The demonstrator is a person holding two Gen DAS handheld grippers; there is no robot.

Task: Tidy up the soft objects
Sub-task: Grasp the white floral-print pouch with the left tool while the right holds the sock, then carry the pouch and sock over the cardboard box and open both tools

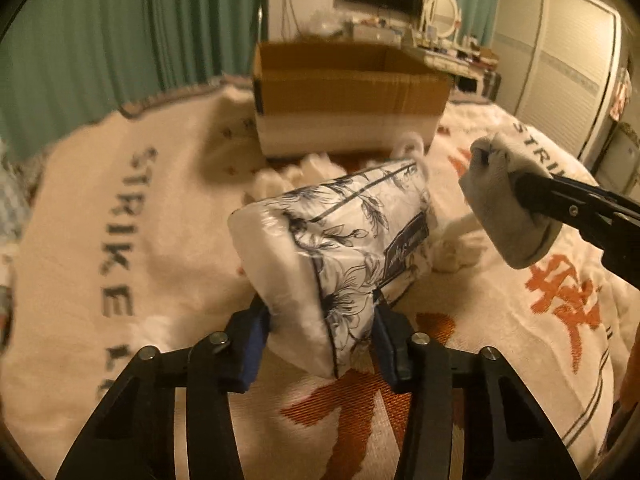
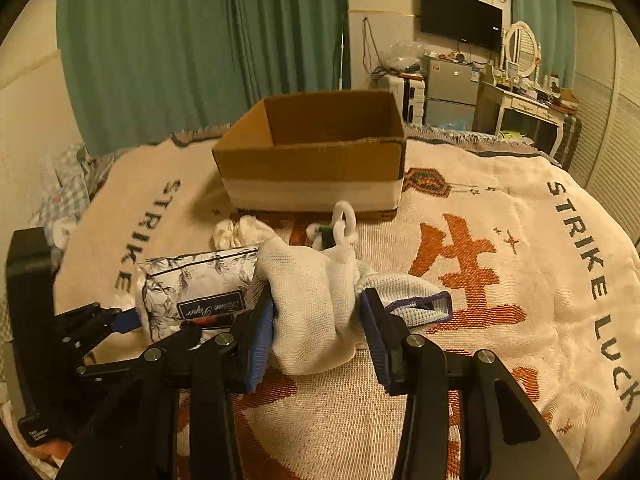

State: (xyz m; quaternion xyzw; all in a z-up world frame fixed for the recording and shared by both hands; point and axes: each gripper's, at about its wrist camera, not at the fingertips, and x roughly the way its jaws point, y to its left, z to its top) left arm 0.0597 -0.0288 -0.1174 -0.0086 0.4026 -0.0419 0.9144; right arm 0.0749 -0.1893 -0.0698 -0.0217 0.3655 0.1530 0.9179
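My left gripper (image 1: 320, 320) is shut on a floral tissue pack (image 1: 340, 248) and holds it above the blanket; the pack also shows in the right wrist view (image 2: 196, 288). My right gripper (image 2: 316, 328) is shut on a white sock (image 2: 312, 312); in the left wrist view the sock (image 1: 504, 204) hangs from it at right. An open cardboard box (image 2: 316, 160) stands just beyond on the bed, also seen in the left wrist view (image 1: 348, 100). White scrunchies (image 2: 240, 230) and a white plastic chain piece (image 2: 344, 220) lie in front of the box.
A cream blanket (image 2: 500, 280) with orange characters and "STRIKE LUCK" lettering covers the bed. A light cloth with purple trim (image 2: 412, 300) lies beside the sock. Green curtains, a wall TV, a small fridge and a dressing table stand behind the bed.
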